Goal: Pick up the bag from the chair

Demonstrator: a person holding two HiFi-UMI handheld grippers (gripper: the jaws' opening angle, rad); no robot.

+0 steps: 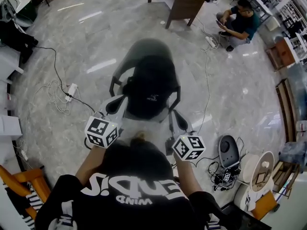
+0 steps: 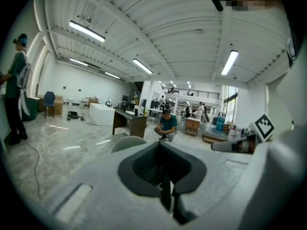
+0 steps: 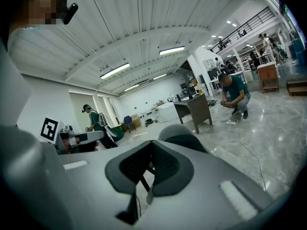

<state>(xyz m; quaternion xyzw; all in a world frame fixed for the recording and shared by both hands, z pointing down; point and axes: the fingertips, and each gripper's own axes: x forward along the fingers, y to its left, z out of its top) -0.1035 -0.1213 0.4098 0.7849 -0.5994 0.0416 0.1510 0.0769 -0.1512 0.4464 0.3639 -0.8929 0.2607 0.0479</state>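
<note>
- Head view: the person is standing over the chair, which is sitting on bare floor well short of the near left corner of the brown desk. The black bag is lying on the seat between the armrests. The left gripper and the right gripper are hovering just beside the seat's near side, one at each flank. Neither is touching the bag.
- Left gripper view: the left gripper is showing its jaws pressed together with nothing between them. It is pointing past the chair's grey back toward the desk's near edge, where a crouching person is sitting on the floor.
- Right gripper view: the right gripper is also holding its jaws together and empty. The chair back is rising just beyond them, and a dark mass beneath it is probably the bag — the view is not making that certain.
- What could go wrong: both claws would need to spread before closing on anything, so a reach made with the jaws together would only be nudging the bag across the seat. No strap or handle is showing, so a pinch on loose fabric may be slipping as the weight comes on. The armrests are crowding both sides and could be catching a jaw or the bag on the way up. A floor cable is trailing near the chair — a likely snag for feet.
</note>
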